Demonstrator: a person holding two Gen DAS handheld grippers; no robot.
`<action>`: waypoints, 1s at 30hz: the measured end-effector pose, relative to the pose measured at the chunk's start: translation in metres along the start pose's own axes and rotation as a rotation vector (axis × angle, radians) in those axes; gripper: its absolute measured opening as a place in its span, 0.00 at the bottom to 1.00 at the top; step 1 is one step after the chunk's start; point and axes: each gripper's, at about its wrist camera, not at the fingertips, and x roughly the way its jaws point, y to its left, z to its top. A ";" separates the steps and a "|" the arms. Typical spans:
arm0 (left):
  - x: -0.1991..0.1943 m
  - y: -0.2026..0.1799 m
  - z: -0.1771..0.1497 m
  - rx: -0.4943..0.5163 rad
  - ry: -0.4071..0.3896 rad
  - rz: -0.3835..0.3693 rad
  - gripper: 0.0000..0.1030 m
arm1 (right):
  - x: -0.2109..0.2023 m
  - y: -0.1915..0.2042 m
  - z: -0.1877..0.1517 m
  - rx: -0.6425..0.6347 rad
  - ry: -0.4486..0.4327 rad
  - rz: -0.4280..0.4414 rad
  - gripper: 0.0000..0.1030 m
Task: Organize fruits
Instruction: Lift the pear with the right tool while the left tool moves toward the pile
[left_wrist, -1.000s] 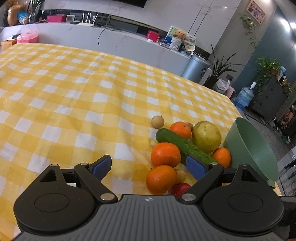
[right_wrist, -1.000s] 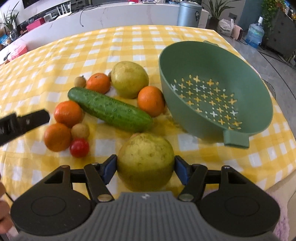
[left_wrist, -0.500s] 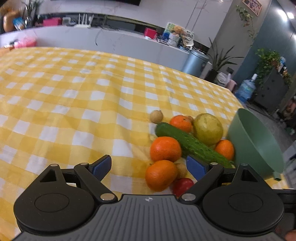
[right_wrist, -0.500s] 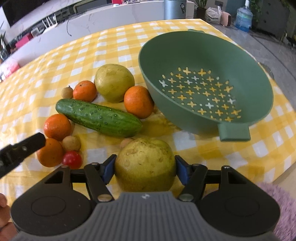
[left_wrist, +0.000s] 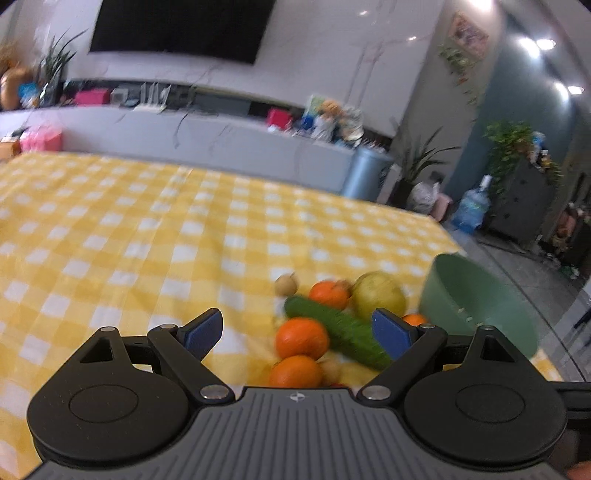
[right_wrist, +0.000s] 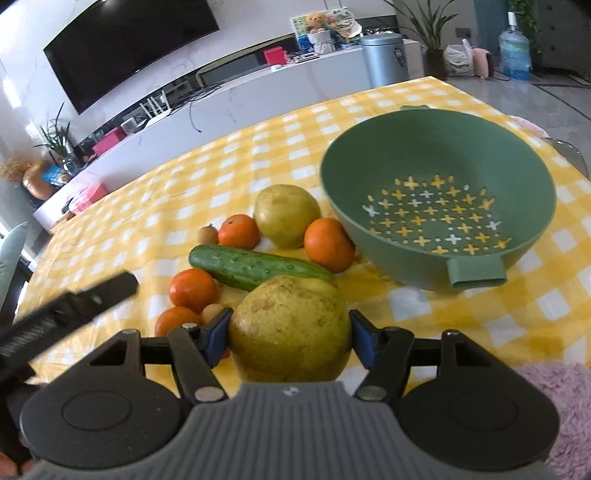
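Observation:
My right gripper (right_wrist: 290, 338) is shut on a large yellow-green pear (right_wrist: 290, 328), held above the checked cloth. Ahead to the right stands the green colander (right_wrist: 439, 254), with nothing in it. Beyond the held pear lie a cucumber (right_wrist: 255, 267), a second pear (right_wrist: 286, 214), several oranges (right_wrist: 328, 243) and small brown fruits (right_wrist: 207, 235). My left gripper (left_wrist: 297, 328) stands open with nothing between its fingers, above the near side of the same pile; its view is blurred. An orange (left_wrist: 301, 338), the cucumber (left_wrist: 340, 334) and the colander (left_wrist: 476, 299) show there.
The yellow-and-white checked tablecloth (left_wrist: 129, 240) stretches wide to the left and back. The left gripper's black finger (right_wrist: 99, 295) pokes in at the left of the right wrist view. A purple fuzzy sleeve (right_wrist: 554, 402) sits at lower right. The table edge runs just beyond the colander.
Both cameras have tilted up, showing more of the room. The held pear has risen and shifted toward the colander. The left gripper has lifted away from the fruit pile.

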 end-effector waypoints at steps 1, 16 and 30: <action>-0.004 -0.003 0.003 0.031 -0.006 -0.024 1.00 | 0.000 -0.001 0.000 0.004 0.003 0.005 0.62; 0.012 -0.044 0.030 0.372 -0.146 -0.142 1.00 | -0.001 -0.015 -0.004 0.063 0.043 0.102 0.62; 0.125 -0.040 0.074 0.554 0.113 -0.462 1.00 | 0.010 -0.013 -0.005 0.052 0.095 0.141 0.62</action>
